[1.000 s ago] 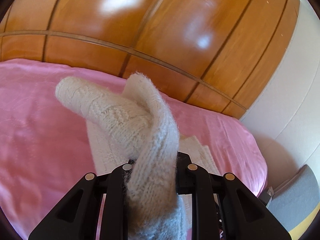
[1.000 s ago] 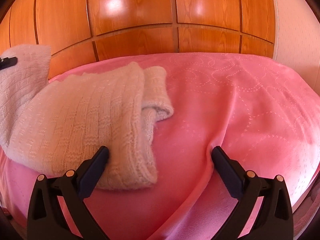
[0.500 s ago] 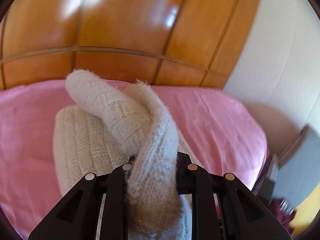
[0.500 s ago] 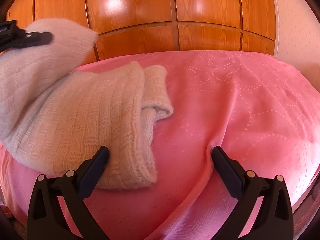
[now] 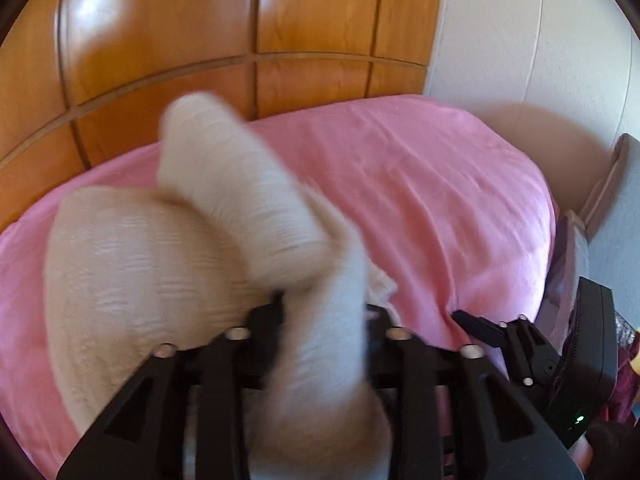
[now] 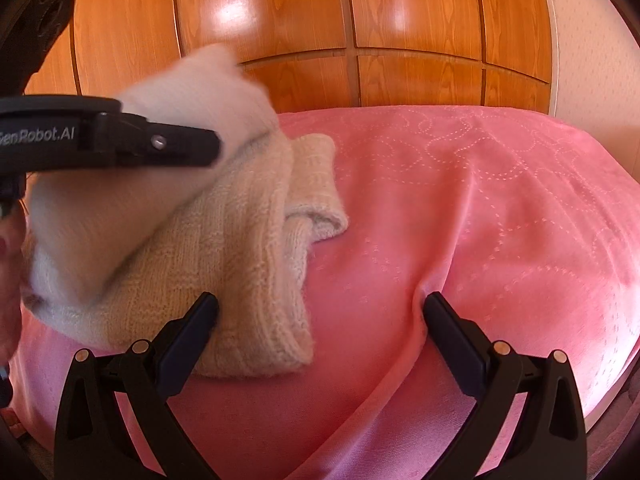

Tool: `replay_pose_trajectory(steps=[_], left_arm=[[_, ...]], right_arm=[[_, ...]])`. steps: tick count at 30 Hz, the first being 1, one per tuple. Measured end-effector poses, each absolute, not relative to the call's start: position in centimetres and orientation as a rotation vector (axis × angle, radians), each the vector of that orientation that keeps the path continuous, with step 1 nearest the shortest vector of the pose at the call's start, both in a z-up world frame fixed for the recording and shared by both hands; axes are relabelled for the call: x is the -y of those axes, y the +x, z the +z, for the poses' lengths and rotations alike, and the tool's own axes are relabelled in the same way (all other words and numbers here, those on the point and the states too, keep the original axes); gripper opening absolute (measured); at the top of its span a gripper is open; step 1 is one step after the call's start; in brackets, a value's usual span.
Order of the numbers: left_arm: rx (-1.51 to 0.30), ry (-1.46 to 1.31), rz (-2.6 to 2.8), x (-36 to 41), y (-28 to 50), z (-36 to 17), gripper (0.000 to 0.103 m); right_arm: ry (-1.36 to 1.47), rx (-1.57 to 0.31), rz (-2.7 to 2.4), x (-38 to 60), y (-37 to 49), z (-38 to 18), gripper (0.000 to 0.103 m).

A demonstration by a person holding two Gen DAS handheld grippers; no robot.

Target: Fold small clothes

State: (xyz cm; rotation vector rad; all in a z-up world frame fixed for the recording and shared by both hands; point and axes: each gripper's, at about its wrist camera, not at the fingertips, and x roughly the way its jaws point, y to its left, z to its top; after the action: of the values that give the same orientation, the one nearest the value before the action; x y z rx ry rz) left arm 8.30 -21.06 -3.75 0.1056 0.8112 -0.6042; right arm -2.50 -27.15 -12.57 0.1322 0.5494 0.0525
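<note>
Left wrist view: my left tongs [image 5: 320, 320] are clamped on a bunched part of the cream knit garment [image 5: 132, 280], which rises between the fingers and is blurred with motion. Compared with a second ago, the view has swung from the wooden headboard [image 5: 160, 40] round toward the white wall [image 5: 520, 40] and the far edge of the bed [image 5: 440, 200]. The lifted flap now hangs over the flat part of the garment rather than out to its side. My right tongs [image 5: 476, 326] have come into the lower right of this frame.

Right wrist view: the left tongs [image 6: 180, 146] have moved in from the left edge and now sit above the garment's body [image 6: 240, 264], carrying the flap [image 6: 192, 96] with them. The right tongs [image 6: 320, 312] stand wide open and hold nothing; their left finger [image 6: 200, 312] rests at the garment's near hem and the other on the pink bedspread.

Judgement: the fold-over is mid-travel and the flap is not yet laid down.

Garment: thick, fuzzy, ribbed cream knit, lying on the bedspread left of centre, with one sleeve [image 6: 316, 200] already tucked across and curled at its end. It looks soft and floppy, likely to sag on release.
</note>
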Motion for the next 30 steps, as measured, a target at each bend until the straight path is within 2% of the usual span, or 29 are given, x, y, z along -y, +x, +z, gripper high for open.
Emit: replay_pose_trajectory(steps=[2,8,14,21,23,30], left_arm=[[-0.798,0.027,-0.672,20.6,7.6,-3.1,0.054],[-0.669,-0.094,-0.725,17.9,5.4,-0.3,0.071],[-0.594,-0.184,-0.476,11.6,6.0,0.0,0.072],[-0.686,-0.213,-0.155,5.4,8.8,-3.3,0.072],[-0.732,-0.194,-0.166,5.3,9.1,-4.7,0.072],[-0.712,0.064,-0.241,9.0,9.2,-5.5,0.072]], right_arm=[[0.13,-0.55,0.056,27.1,-2.6,-12.6,0.101],[0.13,-0.536,0.056,27.0,-3.0,-12.6,0.101],[0.129,-0.529,0.049,26.9,-3.2,-12.7,0.101],[0.127,-0.532,0.033,26.5,-3.3,-12.7,0.101],[0.126,-0.532,0.028,26.4,-3.3,-12.7,0.101],[0.126,-0.542,0.014,26.4,-3.2,-12.5,0.101]])
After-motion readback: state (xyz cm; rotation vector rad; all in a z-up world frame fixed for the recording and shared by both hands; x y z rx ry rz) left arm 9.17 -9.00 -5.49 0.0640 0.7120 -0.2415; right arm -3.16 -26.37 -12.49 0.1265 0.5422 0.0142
